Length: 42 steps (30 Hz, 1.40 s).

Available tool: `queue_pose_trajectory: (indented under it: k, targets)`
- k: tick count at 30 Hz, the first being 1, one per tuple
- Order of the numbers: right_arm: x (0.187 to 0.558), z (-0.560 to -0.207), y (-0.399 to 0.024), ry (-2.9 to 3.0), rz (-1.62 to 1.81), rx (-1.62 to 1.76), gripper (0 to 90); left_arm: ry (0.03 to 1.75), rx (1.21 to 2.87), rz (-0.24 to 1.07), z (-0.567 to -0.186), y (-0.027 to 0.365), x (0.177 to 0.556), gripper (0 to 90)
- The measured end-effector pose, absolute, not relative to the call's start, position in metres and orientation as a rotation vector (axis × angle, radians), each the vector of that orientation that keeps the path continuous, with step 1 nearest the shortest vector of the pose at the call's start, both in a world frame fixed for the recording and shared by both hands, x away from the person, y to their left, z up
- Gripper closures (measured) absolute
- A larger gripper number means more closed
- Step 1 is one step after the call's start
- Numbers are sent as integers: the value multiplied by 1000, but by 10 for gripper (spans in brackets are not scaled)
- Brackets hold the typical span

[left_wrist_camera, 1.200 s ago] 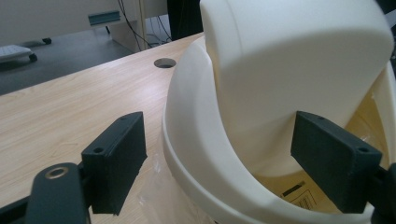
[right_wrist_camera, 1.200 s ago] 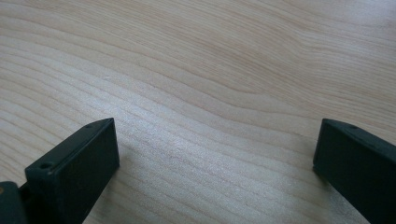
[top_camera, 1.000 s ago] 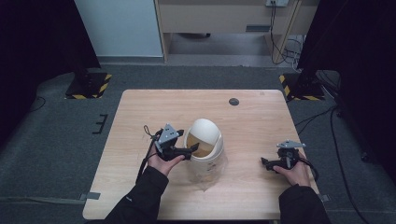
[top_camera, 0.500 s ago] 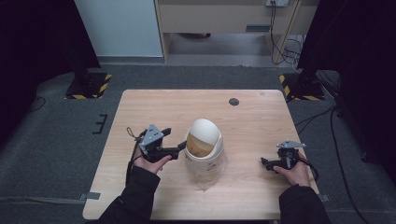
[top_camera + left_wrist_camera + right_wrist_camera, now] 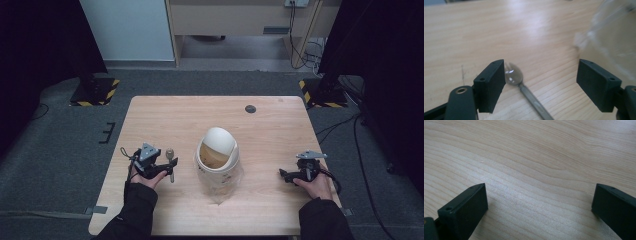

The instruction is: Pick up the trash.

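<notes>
The table (image 5: 165,120) is pale wood, and near its middle stands the bin (image 5: 218,160), a small lidded one with a swing flap and a clear liner bag bunched round its base. The spoon (image 5: 171,161) lies flat on the wood to the left of the bin, well apart from it, with its bowl toward the far edge and its handle running back toward the person, so its long axis goes roughly front to back. The left gripper (image 5: 167,169) sits right at the spoon, far nearer than the right gripper (image 5: 284,175), which rests on bare wood on the other side of the bin. In the left gripper view the 2 jaws are spread wide with nothing between their faces gripped: the spoon's bowl (image 5: 512,74) sits just beside the inner face of the left-hand jaw, and the handle slants down and to the right across the gap. The right-hand jaw stands off toward the blurred bag of the bin. Any pickup would likely fall to the left hand, and the jaws would need centring over the handle and turning to close across it. The right gripper's jaws are likewise spread wide over bare wood.
</notes>
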State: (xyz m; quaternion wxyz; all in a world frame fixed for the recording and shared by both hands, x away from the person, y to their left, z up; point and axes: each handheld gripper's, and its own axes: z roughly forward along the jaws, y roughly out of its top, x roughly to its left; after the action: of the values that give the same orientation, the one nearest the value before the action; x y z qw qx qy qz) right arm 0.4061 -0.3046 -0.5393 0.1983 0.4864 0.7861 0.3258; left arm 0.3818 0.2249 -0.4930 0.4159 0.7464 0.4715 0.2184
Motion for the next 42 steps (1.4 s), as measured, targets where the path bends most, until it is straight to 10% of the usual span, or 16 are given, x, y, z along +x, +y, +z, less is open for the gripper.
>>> queue_pose_trajectory:
  k: [18,36,42]
  targets:
    - [406,-539,-304,2192,914,1372,8,1309,1959,518,-526,220,399,311]
    - [407,-539,-303,2197,916,1362,9,1372,1958,443,-526,230,401,794]
    - [406,-539,-303,2193,924,1364,29,1352,1956,446,-521,230,400,795]
